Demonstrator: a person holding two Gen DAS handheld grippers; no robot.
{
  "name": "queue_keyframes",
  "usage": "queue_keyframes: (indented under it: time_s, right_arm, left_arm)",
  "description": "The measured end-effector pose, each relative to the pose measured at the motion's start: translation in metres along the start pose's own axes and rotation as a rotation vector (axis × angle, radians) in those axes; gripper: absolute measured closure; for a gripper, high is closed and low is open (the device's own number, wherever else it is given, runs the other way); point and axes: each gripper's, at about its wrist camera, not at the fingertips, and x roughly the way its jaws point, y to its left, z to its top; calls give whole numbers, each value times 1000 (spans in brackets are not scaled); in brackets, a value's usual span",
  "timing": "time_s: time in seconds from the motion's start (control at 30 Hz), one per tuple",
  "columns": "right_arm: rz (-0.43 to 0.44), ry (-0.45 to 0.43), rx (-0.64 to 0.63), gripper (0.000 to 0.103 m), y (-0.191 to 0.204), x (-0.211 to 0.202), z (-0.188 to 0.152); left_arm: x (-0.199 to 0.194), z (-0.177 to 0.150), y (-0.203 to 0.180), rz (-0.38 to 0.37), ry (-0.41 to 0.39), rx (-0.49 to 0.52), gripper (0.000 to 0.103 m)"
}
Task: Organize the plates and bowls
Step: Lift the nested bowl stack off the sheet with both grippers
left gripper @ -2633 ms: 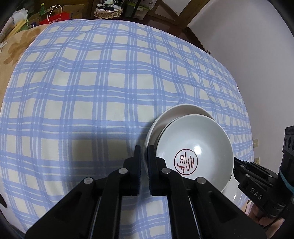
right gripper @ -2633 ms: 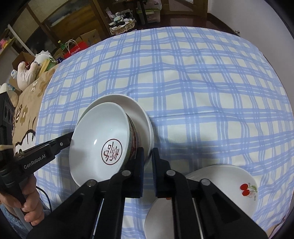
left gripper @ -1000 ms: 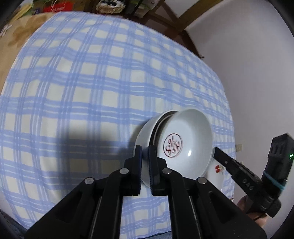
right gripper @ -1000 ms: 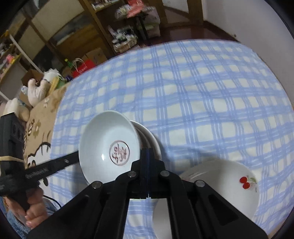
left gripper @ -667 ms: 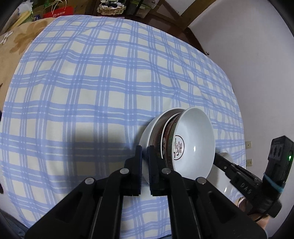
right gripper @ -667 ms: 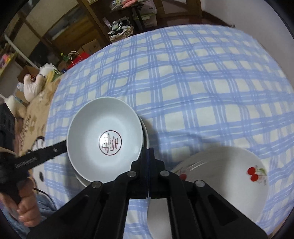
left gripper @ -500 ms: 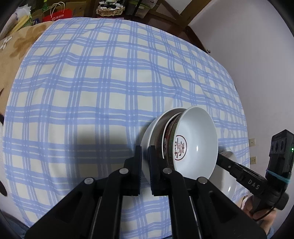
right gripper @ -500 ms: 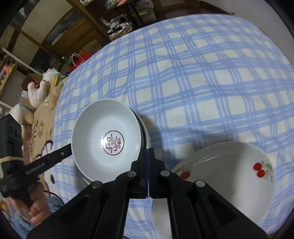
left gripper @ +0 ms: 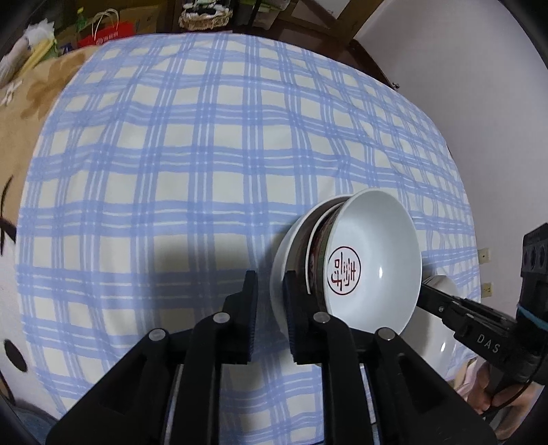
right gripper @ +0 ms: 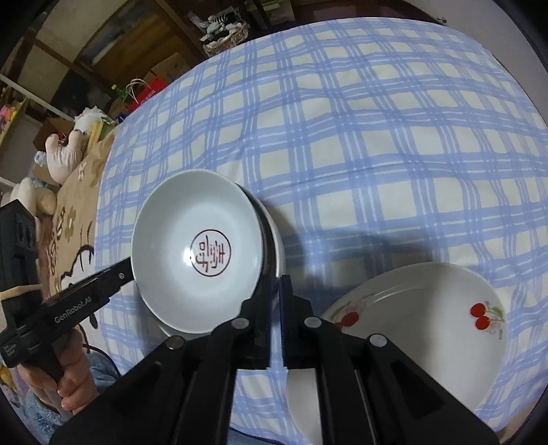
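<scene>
A white bowl with a red seal mark [left gripper: 373, 260] [right gripper: 202, 253] sits nested in a plain white plate [left gripper: 286, 260] [right gripper: 275, 253]; both are lifted off the blue checked cloth and tilted. My left gripper [left gripper: 269, 308] is shut on the plate's left rim. My right gripper [right gripper: 275, 308] is shut on the plate's opposite rim, and its body shows in the left wrist view [left gripper: 479, 328]. A white cherry-pattern plate [right gripper: 421, 328] lies on the cloth at lower right, atop another white plate [right gripper: 301, 390].
The blue checked cloth [left gripper: 205, 154] covers the table. A beige floral blanket [right gripper: 68, 212] and stuffed toys [right gripper: 65, 154] lie to the left. Boxes, a red bag [left gripper: 106, 32] and a basket [right gripper: 222, 34] stand beyond the far edge. A white wall is on the right.
The bowl and plate have been lifted off the cloth by both grippers and tilted; the stack has stayed near the cherry plate.
</scene>
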Motion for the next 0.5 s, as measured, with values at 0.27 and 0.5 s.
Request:
queue_keyframes:
  time_s: [0.27,0.5]
  right_arm:
    - [3,-1,22,60,-17,0,-2]
    - [-88,-14,-14,60,-3,8,0]
  left_arm:
    - [2,1,1,39,4,27,80]
    - [5,1,0,38,31,27,80]
